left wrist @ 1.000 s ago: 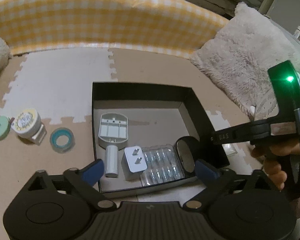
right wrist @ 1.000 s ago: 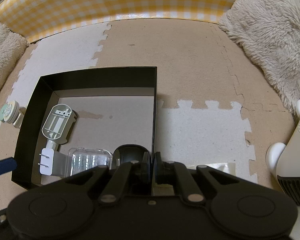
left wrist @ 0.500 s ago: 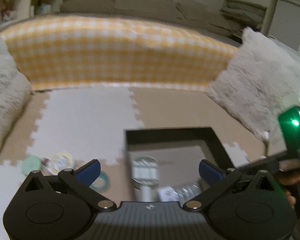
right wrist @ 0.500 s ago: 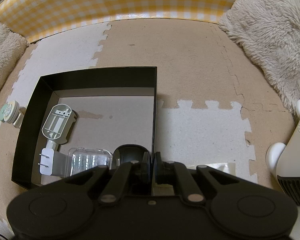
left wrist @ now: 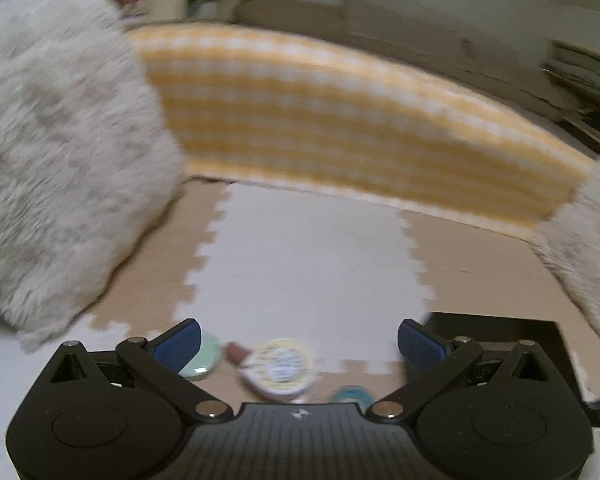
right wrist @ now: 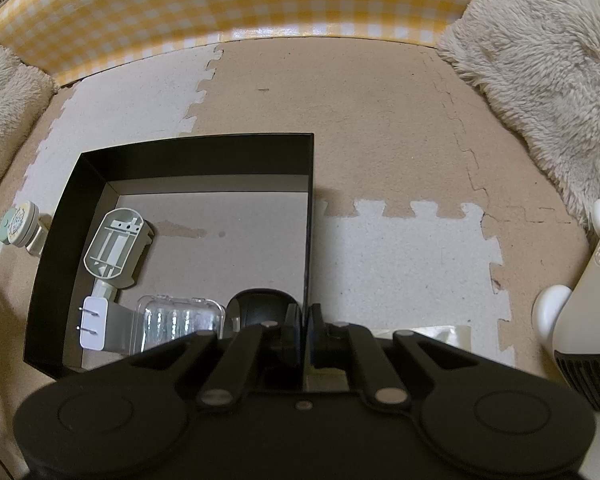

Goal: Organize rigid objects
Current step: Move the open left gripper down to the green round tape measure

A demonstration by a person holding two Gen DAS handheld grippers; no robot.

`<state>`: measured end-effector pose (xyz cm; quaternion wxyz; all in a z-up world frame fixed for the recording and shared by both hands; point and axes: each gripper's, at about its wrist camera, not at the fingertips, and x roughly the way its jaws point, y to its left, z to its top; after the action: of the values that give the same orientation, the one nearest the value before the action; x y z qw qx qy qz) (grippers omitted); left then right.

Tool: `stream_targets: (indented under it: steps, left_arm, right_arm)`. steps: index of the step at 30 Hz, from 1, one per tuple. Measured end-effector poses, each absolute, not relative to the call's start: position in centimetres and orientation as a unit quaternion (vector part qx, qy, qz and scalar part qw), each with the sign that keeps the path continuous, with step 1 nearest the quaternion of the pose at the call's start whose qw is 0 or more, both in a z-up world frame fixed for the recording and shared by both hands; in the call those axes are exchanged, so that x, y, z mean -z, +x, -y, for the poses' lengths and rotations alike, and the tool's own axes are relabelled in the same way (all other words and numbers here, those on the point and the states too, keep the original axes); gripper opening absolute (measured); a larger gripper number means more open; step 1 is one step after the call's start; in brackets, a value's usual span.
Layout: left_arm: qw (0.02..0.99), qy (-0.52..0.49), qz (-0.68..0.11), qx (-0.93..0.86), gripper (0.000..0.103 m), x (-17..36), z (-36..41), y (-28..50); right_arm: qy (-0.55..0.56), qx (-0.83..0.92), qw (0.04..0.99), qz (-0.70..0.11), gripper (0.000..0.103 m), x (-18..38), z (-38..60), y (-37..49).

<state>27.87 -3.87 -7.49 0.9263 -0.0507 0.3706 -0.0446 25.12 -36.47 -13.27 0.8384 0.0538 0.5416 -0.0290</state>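
My left gripper (left wrist: 299, 342) is open and empty, low over the foam mat. Between its blue pads lie a round yellow-labelled jar (left wrist: 280, 366), a mint-green lid (left wrist: 202, 362) and a teal ring (left wrist: 350, 394). The view is blurred. My right gripper (right wrist: 305, 322) is shut on the right wall of the black box (right wrist: 309, 216). Inside the box lie a grey-green holder (right wrist: 114, 248), a white plug adapter (right wrist: 96, 322), a clear plastic case (right wrist: 180, 316) and a black round object (right wrist: 260, 304). The jar also shows left of the box in the right wrist view (right wrist: 18, 224).
A yellow checked bolster (left wrist: 340, 120) lines the back. Fluffy cushions sit at left (left wrist: 60, 160) and right (right wrist: 548, 64). A beige device with white feet (right wrist: 592, 280) stands at the right. The floor is puzzle foam mat (right wrist: 380, 120).
My left gripper swung left and down from over the box toward the jar, lid and ring, staying open. My right gripper stayed still, clamped on the box wall.
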Motion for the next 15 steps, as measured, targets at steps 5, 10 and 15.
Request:
stream_targets:
  steps: [5, 10, 15]
  left_arm:
    - [0.921, -0.041, -0.387, -0.028, 0.103, 9.6, 1.0, 28.9]
    - [0.905, -0.042, -0.416, -0.075, 0.103, 12.7, -0.9, 29.2]
    - [0.893, -0.03, -0.44, -0.088, 0.103, 15.3, -1.5, 29.2]
  right_arm:
    - [0.054, 0.029, 0.838, -0.541, 0.005, 13.3, 36.5, 25.1]
    - [0.054, 0.029, 0.838, -0.541, 0.005, 13.3, 36.5, 25.1]
    - [0.054, 0.029, 0.838, -0.542, 0.005, 13.3, 36.5, 25.1]
